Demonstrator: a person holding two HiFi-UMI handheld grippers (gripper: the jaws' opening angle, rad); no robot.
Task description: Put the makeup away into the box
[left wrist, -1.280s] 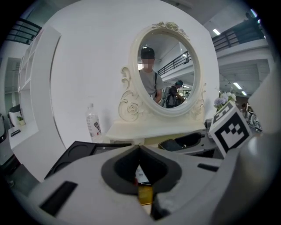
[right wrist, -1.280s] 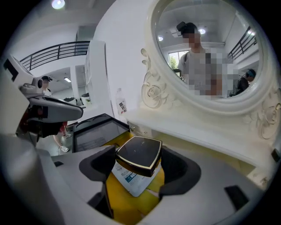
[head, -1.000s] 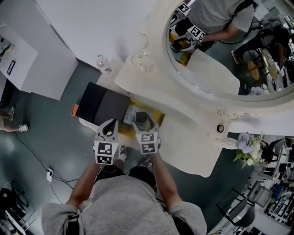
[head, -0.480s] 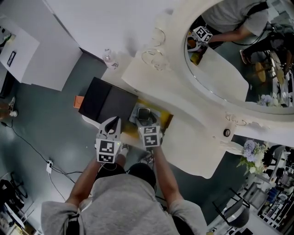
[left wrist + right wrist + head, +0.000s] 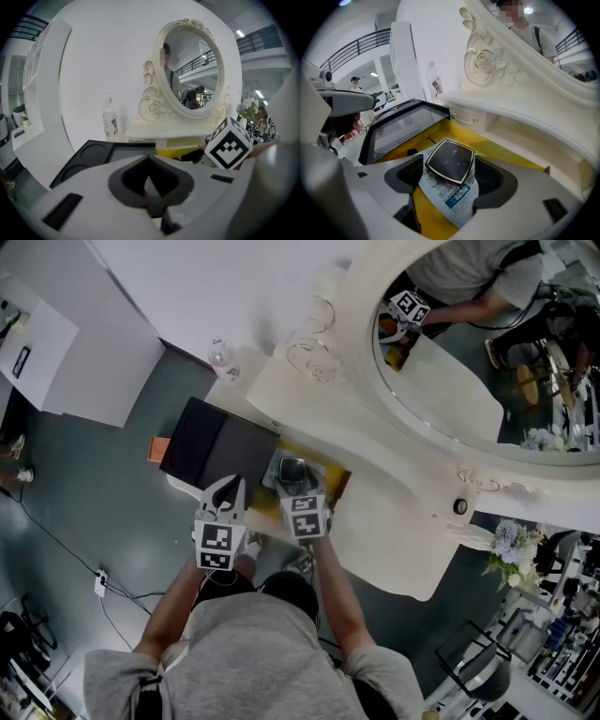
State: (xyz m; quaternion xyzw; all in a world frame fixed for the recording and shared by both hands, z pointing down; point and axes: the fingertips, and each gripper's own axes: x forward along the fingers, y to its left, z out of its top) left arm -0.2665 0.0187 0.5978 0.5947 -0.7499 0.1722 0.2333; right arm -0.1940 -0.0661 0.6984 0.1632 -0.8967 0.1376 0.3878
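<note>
— So, head view first: where is the makeup?
— Between the jaws of the right gripper (image 5: 292, 476). It is a black compact (image 5: 292, 468), held above a yellow surface (image 5: 330, 486) just beside the open black box (image 5: 208, 446). The left gripper (image 5: 228, 489) hangs next to the right one, near the box's edge. Both are in front of a white dressing table (image 5: 375, 512) with an oval mirror (image 5: 469, 362). A bottle (image 5: 218, 356) stands beyond the box.

— And the left gripper view?
— The left gripper (image 5: 150, 190) has its jaws pressed together, the dark pads meeting in the middle. A small red sliver (image 5: 144, 193) shows at the seam, and I cannot tell what it is. Past the jaws lies the box (image 5: 91, 157), with round recesses in its tray. The marker cube (image 5: 228, 146) of the right gripper shows at the right.

— Then the right gripper view?
— The right gripper (image 5: 451, 171) is clamped on the compact (image 5: 451, 161), one pad at each side corner. The compact is dark with a gold rim. A printed leaflet (image 5: 449, 192) lies under it and hangs down between the jaws. The yellow surface (image 5: 497, 150) is below, and the box (image 5: 401, 126) stands open to the left, so the compact is not in it.
</note>
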